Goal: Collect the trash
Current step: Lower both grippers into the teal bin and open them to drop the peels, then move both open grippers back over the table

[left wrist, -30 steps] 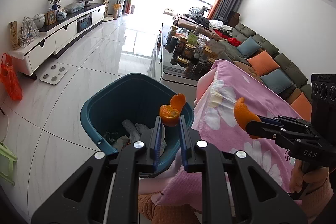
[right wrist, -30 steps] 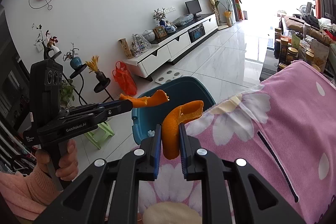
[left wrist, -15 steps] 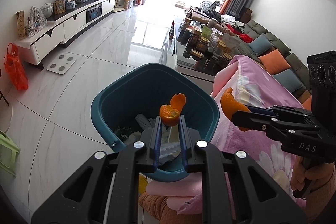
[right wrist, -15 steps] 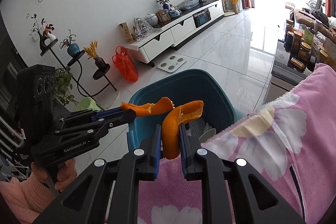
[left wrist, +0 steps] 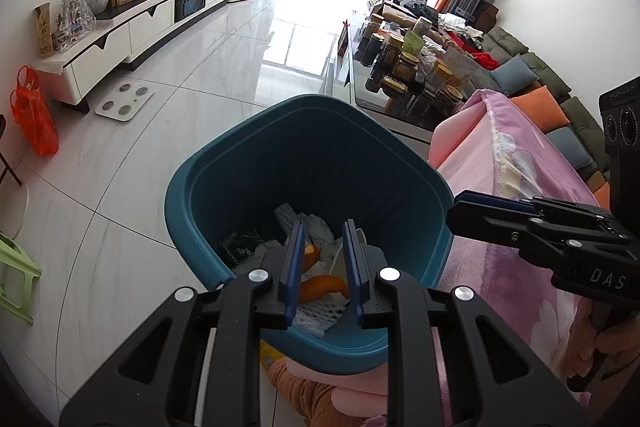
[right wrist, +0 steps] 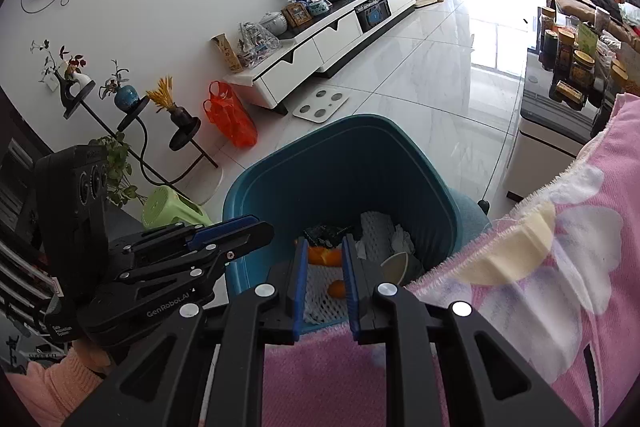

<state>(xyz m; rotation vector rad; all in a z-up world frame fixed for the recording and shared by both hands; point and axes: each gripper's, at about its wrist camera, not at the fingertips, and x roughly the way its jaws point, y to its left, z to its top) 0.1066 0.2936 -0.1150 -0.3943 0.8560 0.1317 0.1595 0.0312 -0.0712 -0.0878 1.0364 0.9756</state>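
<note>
Both our grippers, left [left wrist: 322, 267] and right [right wrist: 324, 277], hang with jaws apart and nothing between them, side by side over the near rim of the bin [left wrist: 256, 155]. Directly below and just ahead of the fingertips, the peel [left wrist: 320, 287] lies among foam netting in the bin. Any remaining trash would lie behind us on the pink cloth [right wrist: 560, 287], nearer our right gripper.

Both wrist cams — close above bin [left wrist: 208, 187] [right wrist: 256, 187]

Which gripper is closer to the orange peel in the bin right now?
Hard to separate. The left gripper and right gripper both hang open just above the orange peel inside the teal bin.
</note>
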